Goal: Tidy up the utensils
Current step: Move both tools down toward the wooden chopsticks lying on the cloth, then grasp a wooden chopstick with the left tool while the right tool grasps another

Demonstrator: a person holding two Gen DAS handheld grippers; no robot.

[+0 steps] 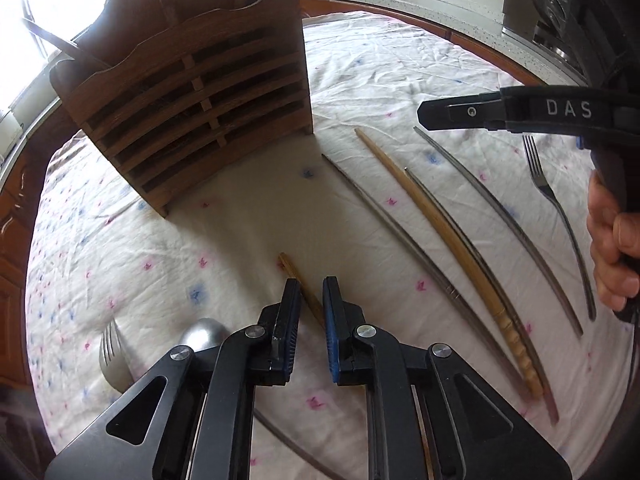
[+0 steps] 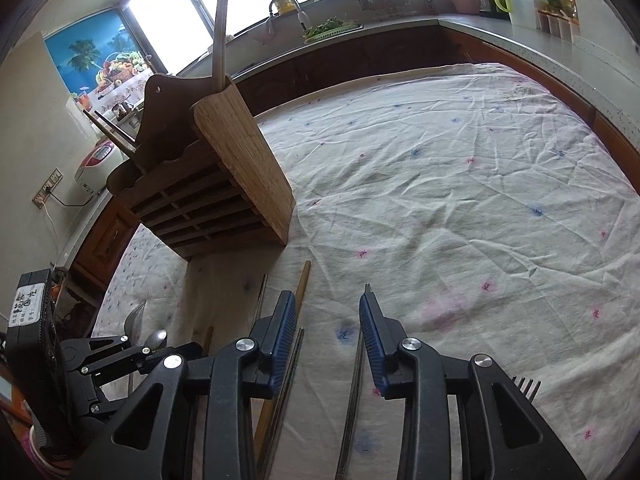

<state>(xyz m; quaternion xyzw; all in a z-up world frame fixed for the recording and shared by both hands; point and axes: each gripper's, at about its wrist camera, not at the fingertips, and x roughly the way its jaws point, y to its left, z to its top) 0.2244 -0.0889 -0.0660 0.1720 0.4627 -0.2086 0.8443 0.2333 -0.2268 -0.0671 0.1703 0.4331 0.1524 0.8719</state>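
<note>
My left gripper [image 1: 312, 292] points down at the flowered cloth. Its jaws are narrow around a short-looking wooden chopstick [image 1: 298, 276] that crosses the gap from pad to pad. To its right lie a long wooden chopstick [image 1: 432, 248] and three metal chopsticks [image 1: 400, 240]. My right gripper [image 2: 328, 306] hovers over these with its jaws apart. One metal chopstick [image 2: 352, 380] runs along its right finger and another lies by the left finger, with neither pressed. In the left wrist view the right gripper [image 1: 422, 114] comes in from the right. The slatted wooden holder [image 1: 192, 112] stands behind.
A fork [image 1: 560, 216] lies at the far right near the person's hand [image 1: 612, 248]. A spoon [image 1: 200, 334] and a second fork [image 1: 110, 348] lie at the lower left. Chopsticks [image 2: 220, 20] stand in the holder [image 2: 224, 184]. A kitchen counter [image 2: 500, 24] curves around the table.
</note>
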